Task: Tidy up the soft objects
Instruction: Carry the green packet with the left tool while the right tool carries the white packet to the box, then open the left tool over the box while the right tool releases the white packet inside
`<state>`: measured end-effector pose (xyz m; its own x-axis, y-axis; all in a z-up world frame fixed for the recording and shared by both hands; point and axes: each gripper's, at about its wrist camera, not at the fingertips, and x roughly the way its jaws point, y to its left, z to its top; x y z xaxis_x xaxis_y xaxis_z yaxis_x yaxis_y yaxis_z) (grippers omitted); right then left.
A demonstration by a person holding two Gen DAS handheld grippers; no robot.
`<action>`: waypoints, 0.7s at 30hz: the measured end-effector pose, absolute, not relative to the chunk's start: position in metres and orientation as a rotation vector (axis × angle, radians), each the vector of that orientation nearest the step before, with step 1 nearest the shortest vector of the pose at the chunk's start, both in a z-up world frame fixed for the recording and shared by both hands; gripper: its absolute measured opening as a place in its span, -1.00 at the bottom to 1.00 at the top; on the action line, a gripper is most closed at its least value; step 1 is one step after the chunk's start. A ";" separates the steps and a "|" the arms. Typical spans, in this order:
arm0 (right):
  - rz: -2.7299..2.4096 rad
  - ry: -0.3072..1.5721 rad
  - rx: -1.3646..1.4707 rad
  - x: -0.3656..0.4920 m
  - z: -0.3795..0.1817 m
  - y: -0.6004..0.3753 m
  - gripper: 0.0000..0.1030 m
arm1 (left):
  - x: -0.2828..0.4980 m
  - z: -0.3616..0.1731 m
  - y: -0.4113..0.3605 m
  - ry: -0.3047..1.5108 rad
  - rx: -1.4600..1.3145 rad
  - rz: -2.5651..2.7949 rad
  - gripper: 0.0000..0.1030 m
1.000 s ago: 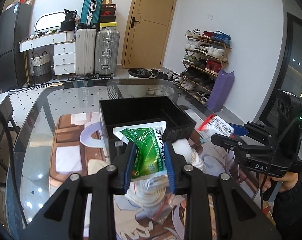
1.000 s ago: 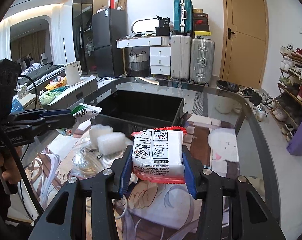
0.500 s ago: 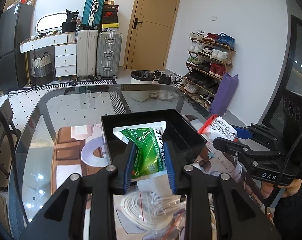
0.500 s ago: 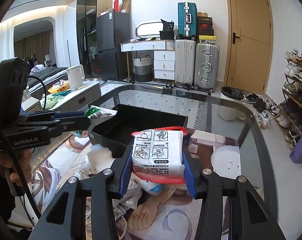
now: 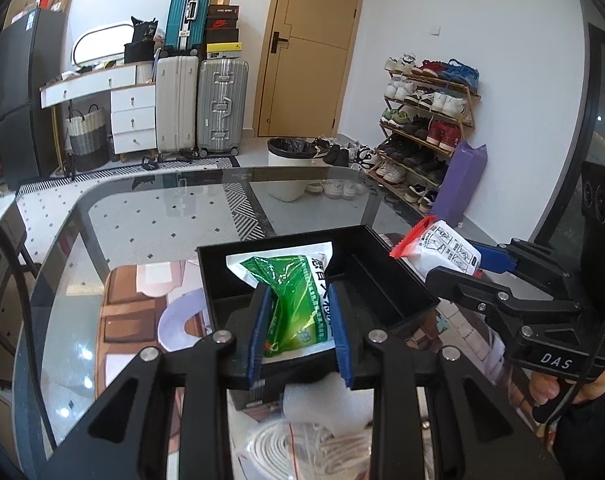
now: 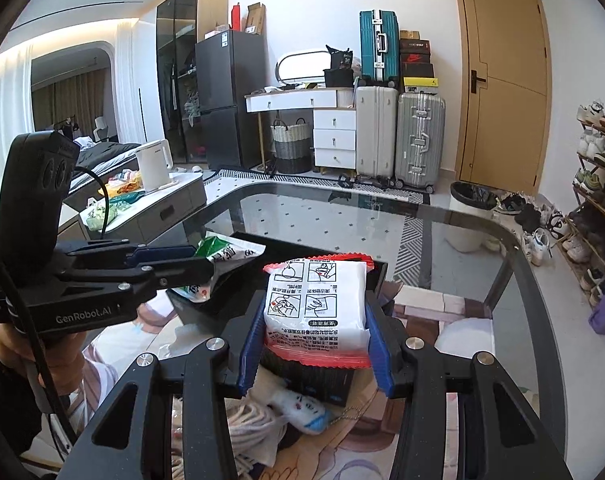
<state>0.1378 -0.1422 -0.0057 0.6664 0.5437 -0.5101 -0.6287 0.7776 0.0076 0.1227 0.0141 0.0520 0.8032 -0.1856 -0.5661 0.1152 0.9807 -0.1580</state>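
My left gripper [image 5: 298, 334] is shut on a green and white soft packet [image 5: 292, 300], held over the left compartment of the black divided box [image 5: 398, 300]. My right gripper [image 6: 314, 344] is shut on a white packet with red edges [image 6: 316, 304], held above the near right part of the same box [image 6: 378, 276]. In the left wrist view the right gripper [image 5: 468, 260] comes in from the right with its packet [image 5: 442, 246] at the box's right rim. The right wrist view has the left gripper [image 6: 198, 260] and its green packet [image 6: 222, 252] over the box's left side.
The box stands on a glass table [image 5: 150, 216] with a printed mat [image 5: 130, 312]. Below the grippers lie a coil of white rope in a clear bag [image 5: 302, 452], white foam pieces [image 5: 326, 400] and a small white pouch [image 6: 302, 408]. A hand [image 5: 558, 388] holds the right gripper.
Both grippers moved forward with their packets, from over the pile of rope and foam to above the black box. Neither grip changed.
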 end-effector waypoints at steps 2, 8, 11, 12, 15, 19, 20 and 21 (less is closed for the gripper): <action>0.666 0.522 -0.179 0.143 -0.006 -0.140 -0.11 | 0.127 0.051 0.012 0.618 -0.110 -0.161 -0.47; 0.668 0.531 -0.180 0.152 -0.011 -0.138 -0.11 | 0.139 0.046 0.008 0.625 -0.098 -0.152 -0.46; 0.671 0.539 -0.184 0.155 -0.016 -0.133 -0.11 | 0.142 0.043 0.008 0.632 -0.097 -0.146 -0.46; 0.671 0.538 -0.188 0.156 -0.017 -0.131 -0.11 | 0.143 0.043 0.008 0.634 -0.096 -0.146 -0.46; 0.672 0.539 -0.191 0.160 -0.018 -0.127 -0.10 | 0.144 0.042 0.005 0.645 -0.087 -0.140 -0.42; 0.661 0.512 -0.187 0.159 -0.017 -0.126 0.05 | 0.140 0.045 0.004 0.642 -0.072 -0.132 -0.23; 0.654 0.512 -0.188 0.159 -0.016 -0.126 0.08 | 0.139 0.046 0.004 0.641 -0.070 -0.130 -0.15; 0.650 0.511 -0.188 0.158 -0.016 -0.128 0.08 | 0.137 0.047 0.005 0.639 -0.070 -0.127 -0.09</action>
<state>0.1583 -0.1277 -0.0161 0.6782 0.5294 -0.5096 -0.6198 0.7847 -0.0097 0.1366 0.0046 0.0473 0.7956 -0.1392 -0.5897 0.0962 0.9899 -0.1039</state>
